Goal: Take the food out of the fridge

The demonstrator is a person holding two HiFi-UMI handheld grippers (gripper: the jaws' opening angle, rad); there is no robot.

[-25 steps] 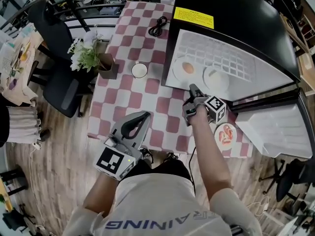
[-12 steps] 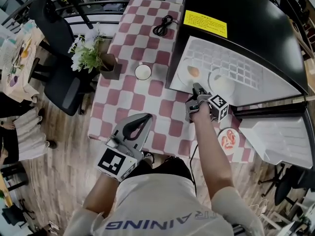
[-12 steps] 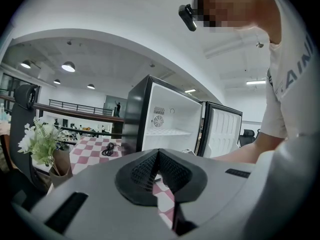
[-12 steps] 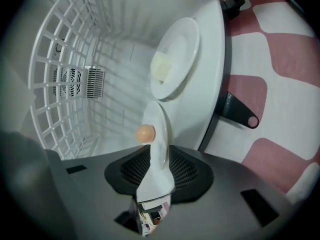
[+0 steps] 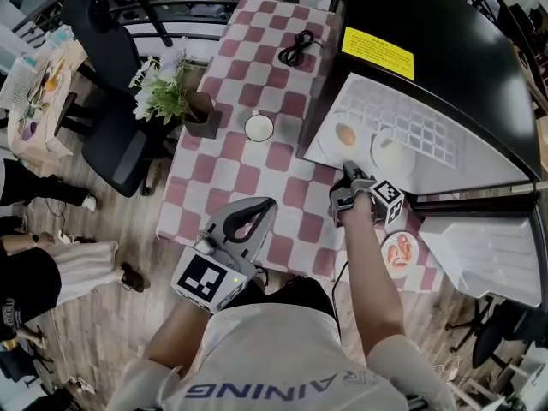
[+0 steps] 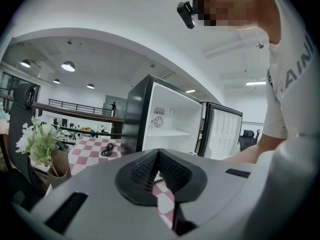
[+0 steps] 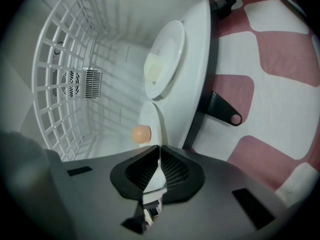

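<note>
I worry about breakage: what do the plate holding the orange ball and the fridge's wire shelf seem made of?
Plate: looks like glazed white ceramic, smooth with a thin rim, though plastic is possible. Shelf: white-coated wire, an open grid of thin rods.

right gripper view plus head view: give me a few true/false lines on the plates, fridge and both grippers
1. The right gripper is shut on the rim of the plate with the round orange food. True; its fingers have just been closing, with the rim between them.
2. The left gripper holds a plate. False: it is shut and empty.
3. A second plate sits in the fridge. True.
4. The plate of red food is inside the fridge. False: it lies on the checked table.
</note>
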